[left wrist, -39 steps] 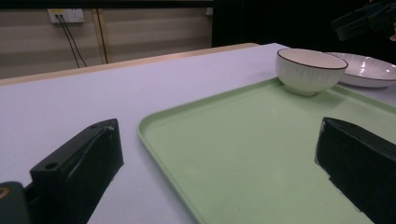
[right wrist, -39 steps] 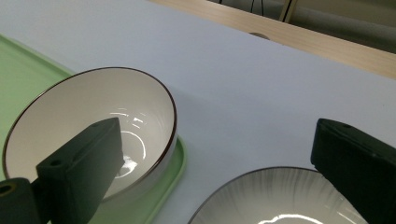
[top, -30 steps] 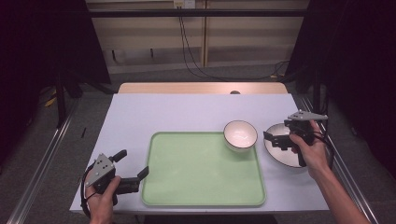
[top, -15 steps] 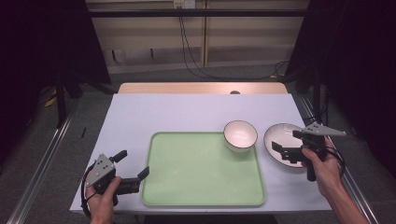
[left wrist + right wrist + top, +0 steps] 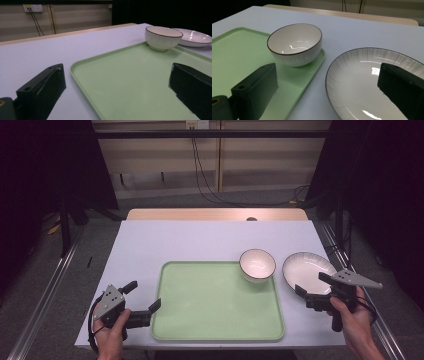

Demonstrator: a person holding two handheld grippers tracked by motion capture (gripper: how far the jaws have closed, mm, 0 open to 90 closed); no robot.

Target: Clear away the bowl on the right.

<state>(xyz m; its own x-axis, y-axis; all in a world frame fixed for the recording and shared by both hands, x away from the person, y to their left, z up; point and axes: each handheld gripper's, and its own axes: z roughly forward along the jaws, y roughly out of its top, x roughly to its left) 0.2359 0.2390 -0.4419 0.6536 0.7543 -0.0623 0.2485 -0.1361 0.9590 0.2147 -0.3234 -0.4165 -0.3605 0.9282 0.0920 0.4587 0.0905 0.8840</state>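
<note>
A pale green tray [image 5: 215,307] lies in the middle of the white table. On its far right corner stands a white bowl [image 5: 257,264] with a dark rim, empty. Just right of the tray, a white plate [image 5: 307,271] rests on the table. My right gripper [image 5: 310,284] is open at the plate's near edge, holding nothing. In the right gripper view, the right gripper [image 5: 328,75] spans from the tray [image 5: 239,50] to the plate [image 5: 372,80], the bowl [image 5: 295,45] ahead. My left gripper [image 5: 144,295] is open beside the tray's near left corner. In the left gripper view, the left gripper [image 5: 117,75] straddles the tray's edge [image 5: 75,72].
A wooden strip [image 5: 215,214] runs along the table's far edge, with cables and a wall socket behind it. Metal rails [image 5: 45,295] flank the table. Bare white tabletop [image 5: 200,240] stretches beyond the tray.
My right gripper has drawn back from over the plate toward the near edge, uncovering the plate. The left gripper, tray and bowl have stayed put.
</note>
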